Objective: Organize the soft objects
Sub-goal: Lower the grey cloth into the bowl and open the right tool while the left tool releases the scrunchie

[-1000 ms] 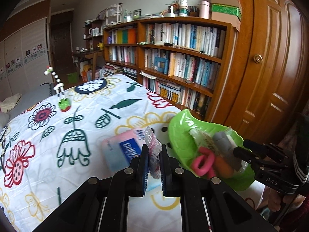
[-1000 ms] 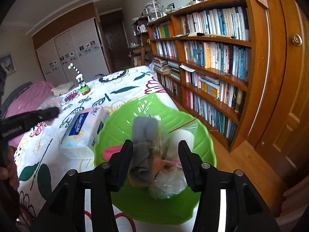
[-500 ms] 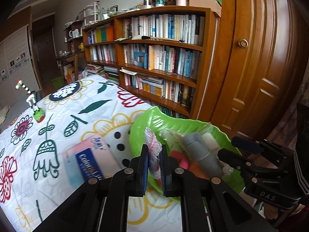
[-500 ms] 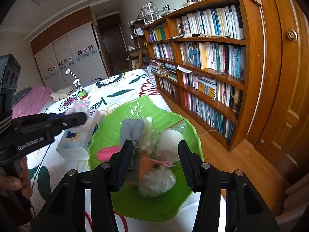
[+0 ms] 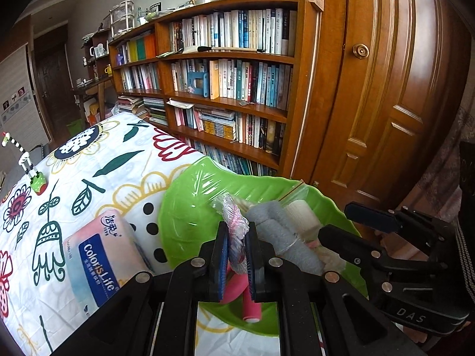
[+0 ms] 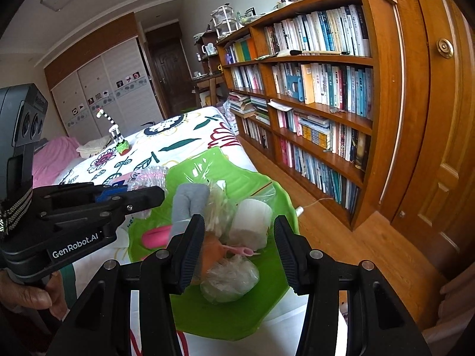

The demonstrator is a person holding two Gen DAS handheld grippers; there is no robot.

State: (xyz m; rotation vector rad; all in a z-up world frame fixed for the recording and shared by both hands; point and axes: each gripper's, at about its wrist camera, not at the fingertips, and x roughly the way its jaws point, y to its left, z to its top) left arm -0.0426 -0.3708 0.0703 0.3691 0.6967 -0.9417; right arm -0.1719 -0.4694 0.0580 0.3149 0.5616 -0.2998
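My left gripper (image 5: 236,237) is shut on a crinkled clear plastic packet with pink inside (image 5: 234,222) and holds it over the green leaf-shaped tray (image 5: 190,207). The same packet (image 6: 148,176) and left gripper (image 6: 142,194) show in the right wrist view at the tray's left edge. The tray (image 6: 267,192) holds a grey foam roll (image 5: 279,234), a white roll (image 6: 252,225), pink curlers (image 5: 240,290) and a clear bag (image 6: 228,279). My right gripper (image 6: 239,249) is open and empty just above these items.
A pink and blue tissue pack (image 5: 98,255) lies left of the tray on the flowered bedspread (image 5: 89,163). A striped toy (image 5: 23,163) stands further back. A wooden bookshelf (image 5: 231,89) and door (image 5: 394,103) are to the right, past the bed's edge.
My left gripper has carried the plastic packet to the right, from above the tissue pack to over the green tray. The right gripper stays open above the tray, slightly drawn back.
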